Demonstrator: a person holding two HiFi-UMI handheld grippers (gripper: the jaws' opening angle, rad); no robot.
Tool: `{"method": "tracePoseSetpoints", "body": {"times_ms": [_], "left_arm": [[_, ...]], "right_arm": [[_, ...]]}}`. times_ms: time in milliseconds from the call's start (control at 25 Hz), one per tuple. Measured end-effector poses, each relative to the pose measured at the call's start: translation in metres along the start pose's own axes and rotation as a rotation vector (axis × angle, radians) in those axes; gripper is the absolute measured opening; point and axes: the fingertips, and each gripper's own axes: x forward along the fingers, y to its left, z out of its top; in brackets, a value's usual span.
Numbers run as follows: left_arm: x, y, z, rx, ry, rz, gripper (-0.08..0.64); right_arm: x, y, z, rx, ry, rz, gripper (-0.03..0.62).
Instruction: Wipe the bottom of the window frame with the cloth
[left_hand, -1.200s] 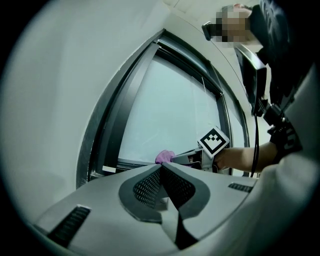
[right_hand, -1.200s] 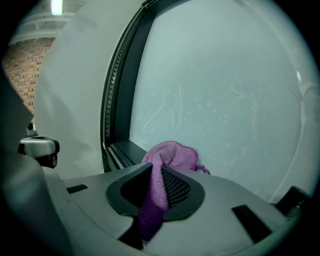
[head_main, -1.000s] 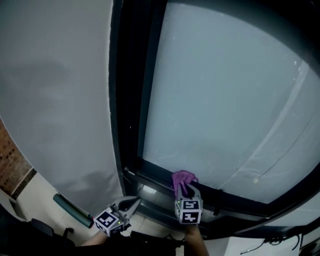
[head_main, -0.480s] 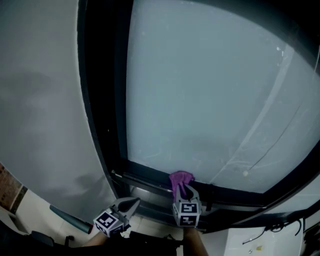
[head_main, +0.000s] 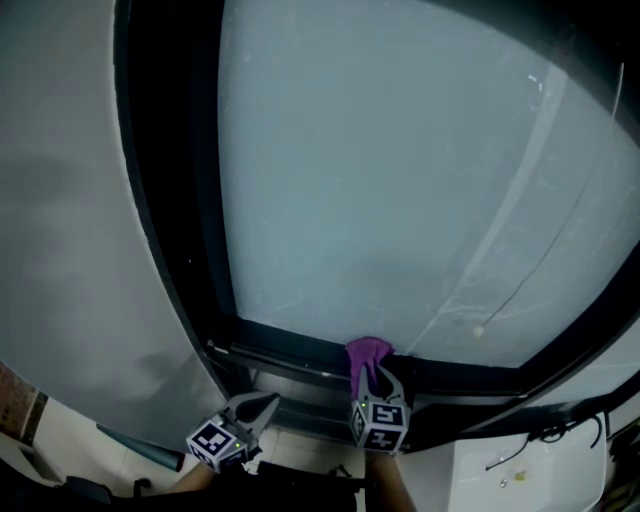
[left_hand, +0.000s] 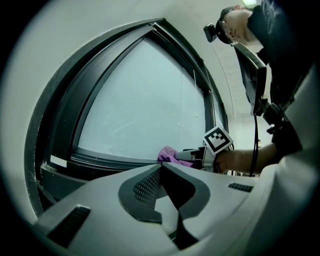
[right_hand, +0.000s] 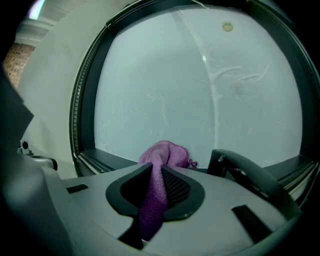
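Our right gripper (right_hand: 156, 170) is clamped on the cloth (right_hand: 164, 151). Its bunched end, just ahead of the jaws, touches the bottom of the frame (head_main: 290, 352) by the glass (head_main: 380, 180). Our left gripper (left_hand: 161, 167), jaws together and empty, hangs lower left.

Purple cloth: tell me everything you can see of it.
The purple cloth looks like soft, fuzzy fabric. It is bunched: a narrow strip runs back between the shut jaws of the right gripper, and a rounded wad bulges past the tips. The wad rests against the bottom rail of the window frame.
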Motion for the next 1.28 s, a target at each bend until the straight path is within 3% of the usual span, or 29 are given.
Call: {"method": "tracePoseSetpoints", "body": {"times_ms": [320,480,600,840,1280], "left_arm": [[0.004,-0.002,0.001,0.007,-0.011,-0.014,0.0],[0.004,-0.003,0.001,0.003,-0.017,-0.017,0.0],[0.003,-0.004,-0.003,-0.002,-0.01,-0.015,0.0],[0.006,-0.005,0.003,0.001,-0.013,-0.032,0.0],[0.015,-0.013,0.001,-0.007,0.003,-0.085,0.0]], "right_arm": [[-0.007,-0.008,0.002,0.045,-0.039,-0.043,0.064],[-0.009,-0.009,0.001,0.131,-0.081,-0.076,0.064],[-0.014,-0.012,-0.001,0.244,-0.133,-0.096,0.064],[-0.028,-0.042,-0.006,0.613,-0.263,-0.105,0.064],[-0.041,-0.06,-0.019,0.621,-0.252,-0.165,0.064]]}}
